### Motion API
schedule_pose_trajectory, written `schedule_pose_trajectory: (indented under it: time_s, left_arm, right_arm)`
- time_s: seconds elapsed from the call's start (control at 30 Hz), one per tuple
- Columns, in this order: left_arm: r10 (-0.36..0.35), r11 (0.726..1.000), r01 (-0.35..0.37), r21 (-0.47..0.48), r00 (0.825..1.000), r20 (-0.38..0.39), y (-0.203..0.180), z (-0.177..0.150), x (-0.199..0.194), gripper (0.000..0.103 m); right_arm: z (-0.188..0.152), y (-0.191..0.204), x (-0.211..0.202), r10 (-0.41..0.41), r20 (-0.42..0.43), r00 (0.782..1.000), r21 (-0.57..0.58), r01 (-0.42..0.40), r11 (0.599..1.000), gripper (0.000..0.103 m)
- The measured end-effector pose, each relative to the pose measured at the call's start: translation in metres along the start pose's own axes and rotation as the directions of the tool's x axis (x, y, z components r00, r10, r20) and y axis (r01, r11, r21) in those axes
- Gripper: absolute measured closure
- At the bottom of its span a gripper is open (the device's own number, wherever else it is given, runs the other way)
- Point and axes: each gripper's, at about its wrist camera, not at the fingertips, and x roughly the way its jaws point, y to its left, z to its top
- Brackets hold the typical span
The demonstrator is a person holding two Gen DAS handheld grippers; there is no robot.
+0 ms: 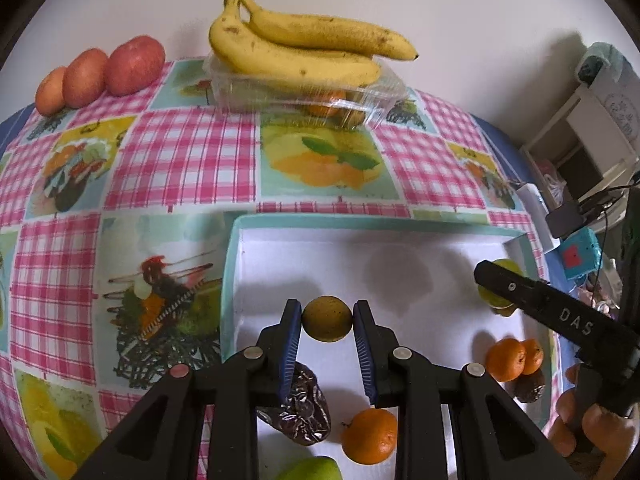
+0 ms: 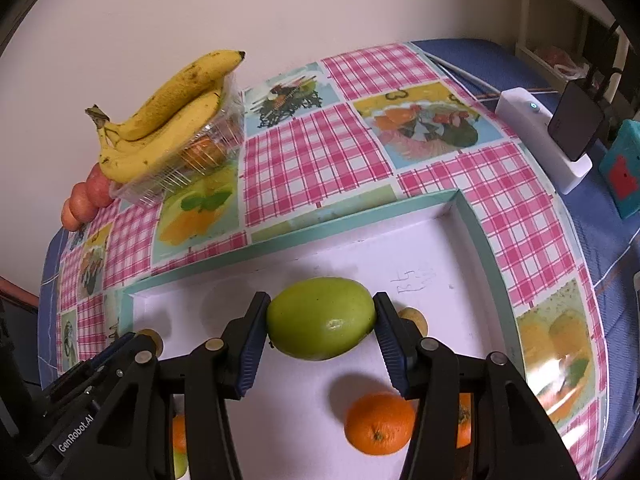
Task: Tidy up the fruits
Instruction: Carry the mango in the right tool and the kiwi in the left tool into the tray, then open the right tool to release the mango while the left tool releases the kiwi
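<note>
Turquoise walls rim the shallow white-floored box [image 1: 230,264] that sits on the checked pink tablecloth [image 1: 180,160], and both grippers work over it. The left gripper [image 1: 327,316] is clenched on a small yellow-brown fruit [image 1: 327,319], its blue pads pressing each side, held above the box floor. Below it in the left wrist view lie a wrinkled dark date [image 1: 304,408], a mandarin [image 1: 369,436] and the top of a green fruit at the bottom edge. Two more mandarins [image 1: 514,358] lie near the right wall of the box, with another dark fruit just beside them.

The right gripper [image 2: 322,318] grasps a large green fruit [image 2: 322,318] between its pads, also above the box floor. Under it in the right wrist view sits an orange mandarin [image 2: 379,424], and a small tan fruit [image 2: 416,319] shows just behind the right finger.

Well apart, by the wall, a clear plastic tray [image 1: 304,98] carries a bunch of bananas [image 1: 304,48] on top and some orange fruit inside. Three red apples [image 1: 100,74] stand in a row at the left of the tray.
</note>
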Motion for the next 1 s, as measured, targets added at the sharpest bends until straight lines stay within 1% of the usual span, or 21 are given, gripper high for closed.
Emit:
schedule_pose_trajectory:
  time_s: [0.3,0.43,0.7,0.9,1.0]
  left_arm:
    - [-0.025,0.999,0.024,-0.043,1.000,-0.005,0.009,-0.003,0.001,0.074]
    - [-0.024,0.998,0.023,-0.052,0.999,-0.024,0.010,-0.003,0.000,0.074]
    - [-0.030,0.997,0.027,-0.070,0.999,-0.038,0.011,-0.004,-0.008,0.071]
    - [-0.034,0.997,0.033,-0.064,0.999,-0.013,0.006,0.000,-0.027,0.070]
    - [-0.034,0.997,0.034,-0.074,0.999,0.000,0.007,0.003,-0.037,0.070]
  right_arm:
    - [-0.001,-0.002,0.010,-0.009,-0.018,1.000,0.000,0.009,1.000,0.049]
    - [-0.001,0.000,0.011,-0.007,-0.024,1.000,-0.006,0.007,1.000,0.049]
    - [-0.002,0.001,0.012,-0.030,-0.037,0.999,-0.016,0.029,0.999,0.049]
    - [-0.002,0.002,0.010,-0.040,-0.042,0.998,-0.028,0.039,0.999,0.049]
    - [0.000,0.004,0.004,-0.037,-0.027,0.999,-0.036,0.036,0.999,0.049]
